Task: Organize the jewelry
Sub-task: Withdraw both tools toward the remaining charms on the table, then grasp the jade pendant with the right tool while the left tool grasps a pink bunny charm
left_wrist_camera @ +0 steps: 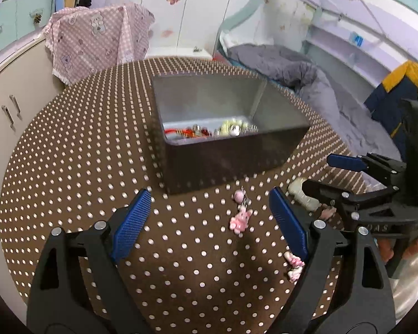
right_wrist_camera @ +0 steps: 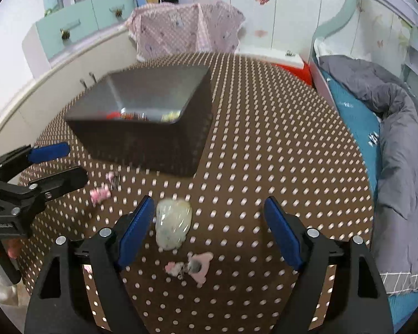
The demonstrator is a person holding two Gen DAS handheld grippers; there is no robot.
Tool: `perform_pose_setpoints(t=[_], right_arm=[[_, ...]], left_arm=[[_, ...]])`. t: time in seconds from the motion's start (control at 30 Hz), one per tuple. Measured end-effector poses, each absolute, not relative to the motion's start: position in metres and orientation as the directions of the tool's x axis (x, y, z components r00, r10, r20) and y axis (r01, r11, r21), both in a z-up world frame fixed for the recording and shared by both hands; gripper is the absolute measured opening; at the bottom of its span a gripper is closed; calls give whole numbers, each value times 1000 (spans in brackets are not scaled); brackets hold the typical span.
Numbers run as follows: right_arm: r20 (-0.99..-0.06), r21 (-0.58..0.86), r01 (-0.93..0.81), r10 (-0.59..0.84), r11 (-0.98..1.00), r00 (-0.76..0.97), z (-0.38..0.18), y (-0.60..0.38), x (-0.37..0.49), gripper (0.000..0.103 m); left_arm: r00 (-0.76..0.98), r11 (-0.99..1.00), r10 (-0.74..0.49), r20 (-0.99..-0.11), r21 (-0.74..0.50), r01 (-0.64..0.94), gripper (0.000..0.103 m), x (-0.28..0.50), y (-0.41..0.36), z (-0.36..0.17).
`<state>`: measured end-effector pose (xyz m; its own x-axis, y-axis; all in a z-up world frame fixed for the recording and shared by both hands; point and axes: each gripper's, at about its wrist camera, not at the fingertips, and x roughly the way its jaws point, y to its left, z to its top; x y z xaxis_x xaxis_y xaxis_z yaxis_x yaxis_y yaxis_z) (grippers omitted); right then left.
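From the left wrist, the left gripper (left_wrist_camera: pixel 209 217) is spread wide and empty over the dotted table (left_wrist_camera: pixel 69 167), with the pink charm (left_wrist_camera: pixel 241 214) lying between its fingers, nearer the right one, its long axis running roughly away toward the dark box (left_wrist_camera: pixel 225 161). From the right wrist, the right gripper (right_wrist_camera: pixel 209 222) is also spread and empty — the pale green stone (right_wrist_camera: pixel 173 224) lies just beside its left finger, long axis pointing roughly toward the box, so this arm looks nearer to it — and a pink clip (right_wrist_camera: pixel 193 268) lies closer in.

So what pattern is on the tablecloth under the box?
Brown with rows of small white dots; the tablecloth shows best in the left wrist view.
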<state>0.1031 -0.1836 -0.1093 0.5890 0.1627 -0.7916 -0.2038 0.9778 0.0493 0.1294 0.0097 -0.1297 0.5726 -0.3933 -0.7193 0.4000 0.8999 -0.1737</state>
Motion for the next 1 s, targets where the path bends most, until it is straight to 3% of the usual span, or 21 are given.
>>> perform_pose_setpoints(t=[0.23,0.3,0.37,0.4,0.47,0.5,0.63,1.0], right_arm=[[-792,-42,-213,97,976,602,-120,-168,91,76],[-789,-30,-222,113,975,604,-120,-167,89,62],[-785,-27,-241,128,970,606,-120,-165,86,48],[-784,-30,-250,133,968,606,-120,-165,85,37],[-783,-31,-258,137,966,606,-119,-163,82,26],[-783,-29,-258,138,966,606,-119,-163,82,26],[-784,-20,-256,144,966,604,-119,-164,85,26],[-785,-24,-241,131,970,605,-116,-166,90,26]], left_arm=[[577,915,-320,-751,-87,394,85,123,-5,-140],[581,920,-304,-755,-74,385,85,122,-5,-140],[575,915,-316,-754,-81,396,75,120,-7,-141],[565,910,-324,-759,-87,406,57,120,-7,-142],[557,901,-348,-754,-104,422,43,118,-8,-141],[552,895,-361,-752,-112,432,30,117,-8,-141],[540,885,-357,-762,-92,456,18,112,-10,-142],[528,879,-378,-761,-117,461,16,110,-3,-143]])
